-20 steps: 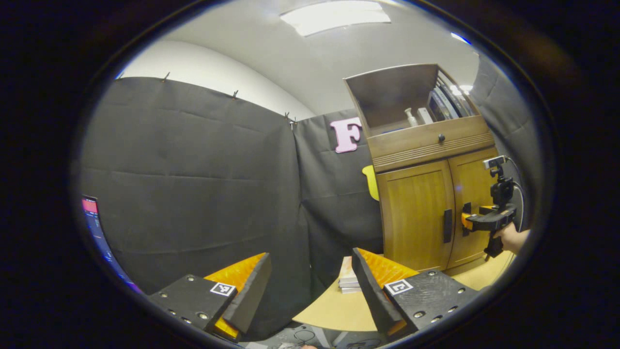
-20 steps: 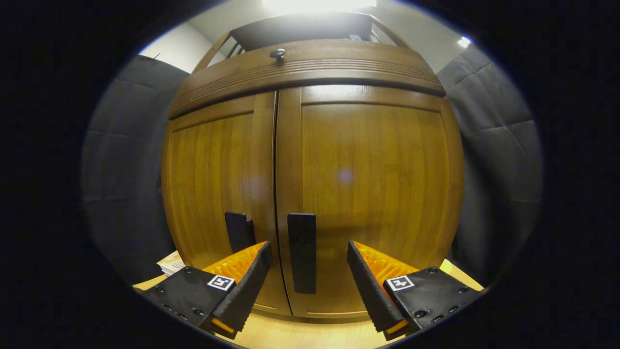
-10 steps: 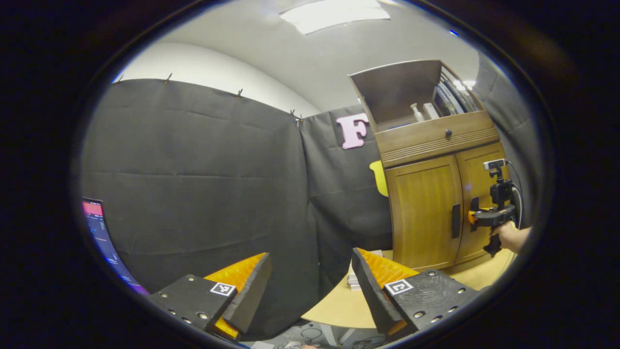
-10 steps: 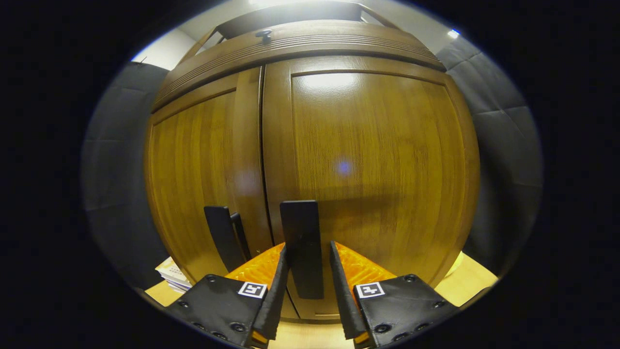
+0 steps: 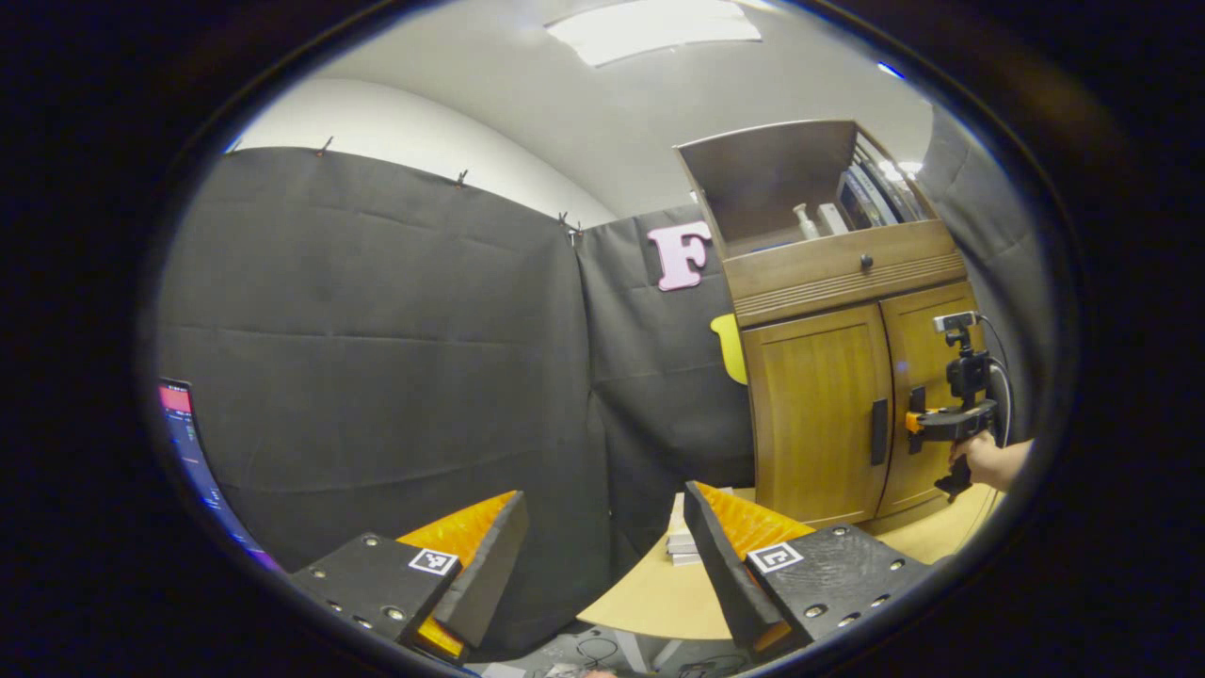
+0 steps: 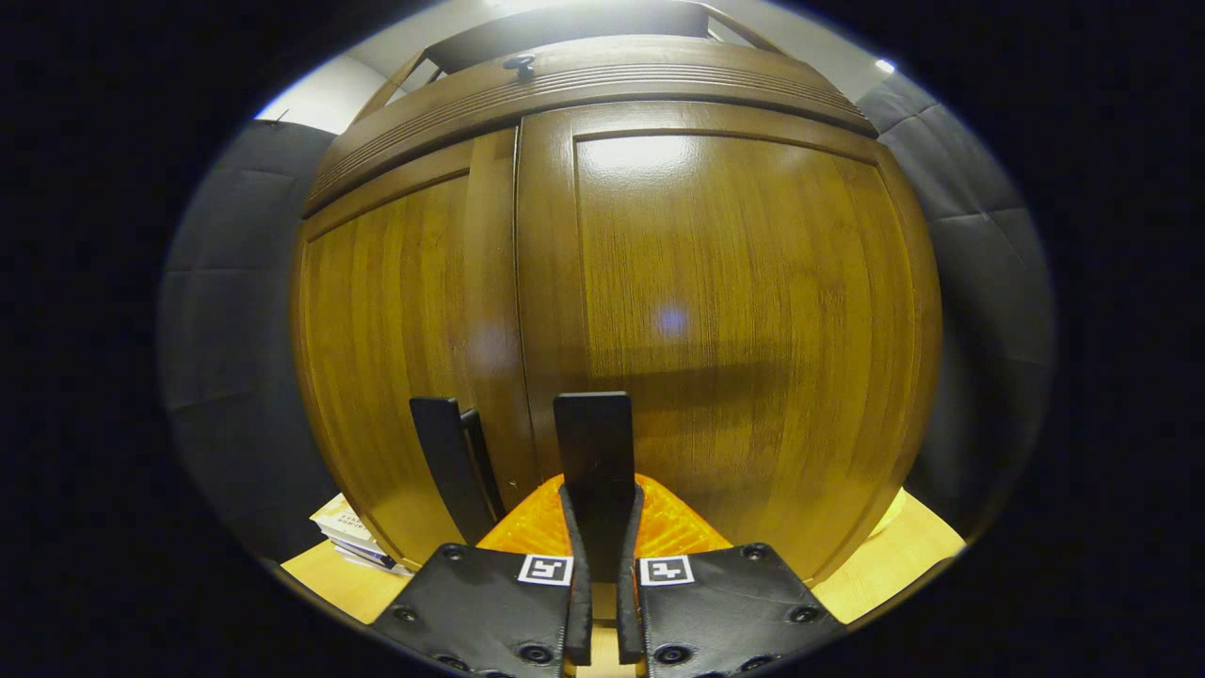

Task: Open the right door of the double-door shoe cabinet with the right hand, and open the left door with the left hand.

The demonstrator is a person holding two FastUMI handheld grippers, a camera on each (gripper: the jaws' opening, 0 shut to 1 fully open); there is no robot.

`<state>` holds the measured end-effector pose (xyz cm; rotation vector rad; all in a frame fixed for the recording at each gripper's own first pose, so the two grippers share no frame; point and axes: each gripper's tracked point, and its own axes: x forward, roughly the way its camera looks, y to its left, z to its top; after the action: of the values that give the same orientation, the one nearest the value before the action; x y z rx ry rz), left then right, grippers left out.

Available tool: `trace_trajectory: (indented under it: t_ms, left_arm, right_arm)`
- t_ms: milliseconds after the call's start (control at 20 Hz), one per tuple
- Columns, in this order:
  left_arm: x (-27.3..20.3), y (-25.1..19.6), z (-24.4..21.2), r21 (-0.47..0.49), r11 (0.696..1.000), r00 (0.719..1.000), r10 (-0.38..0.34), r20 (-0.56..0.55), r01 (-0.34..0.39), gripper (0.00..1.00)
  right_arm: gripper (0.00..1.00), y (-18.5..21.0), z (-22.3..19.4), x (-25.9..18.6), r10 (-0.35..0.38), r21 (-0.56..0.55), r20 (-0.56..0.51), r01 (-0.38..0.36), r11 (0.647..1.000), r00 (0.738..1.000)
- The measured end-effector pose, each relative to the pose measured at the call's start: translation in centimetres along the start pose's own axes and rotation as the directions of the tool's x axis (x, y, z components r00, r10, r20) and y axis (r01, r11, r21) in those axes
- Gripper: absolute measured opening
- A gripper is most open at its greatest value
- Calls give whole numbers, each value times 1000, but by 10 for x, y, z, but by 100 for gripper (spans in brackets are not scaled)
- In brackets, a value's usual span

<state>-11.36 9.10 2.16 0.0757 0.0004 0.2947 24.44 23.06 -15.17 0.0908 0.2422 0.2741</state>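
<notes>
The wooden shoe cabinet (image 5: 828, 377) stands on a light table, both doors closed. In the right gripper view the right door (image 6: 734, 320) and left door (image 6: 395, 339) loom close. My right gripper (image 6: 601, 527) is shut on the right door's black handle (image 6: 593, 443), both fingers pressing its lower part. The left door's handle (image 6: 450, 461) stands free beside it. In the left gripper view my left gripper (image 5: 602, 556) hangs open, far from the cabinet, nothing between its fingers. There the right gripper (image 5: 927, 422), held by a hand, sits at the right handle, next to the left handle (image 5: 877, 431).
A stack of books (image 5: 680, 541) lies on the table (image 5: 659, 593) left of the cabinet, also low left as the books (image 6: 346, 537). A drawer with a knob (image 5: 864, 261) and an open shelf holding small items top the cabinet. A screen (image 5: 193, 452) glows far left.
My right gripper closed from wide open onto the right door's handle. The left gripper stayed open and only swayed slightly.
</notes>
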Motion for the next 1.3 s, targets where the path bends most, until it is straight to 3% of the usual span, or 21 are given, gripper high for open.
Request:
trace_trajectory:
  t_ms: [200,650,1300]
  left_arm:
    - [3,-9,2,-8,999,999,-34,9,34,96]
    - [13,-37,2,-21,993,993,-119,20,120,96]
    - [32,-112,14,-36,959,959,-277,68,279,96]
  right_arm:
    - [9,1,-4,-17,23,-1,-1,-23,1000,1000]
    - [12,-2,-6,-52,73,-1,-13,-73,997,997]
    - [12,-23,-10,-106,82,-28,-26,-83,996,996]
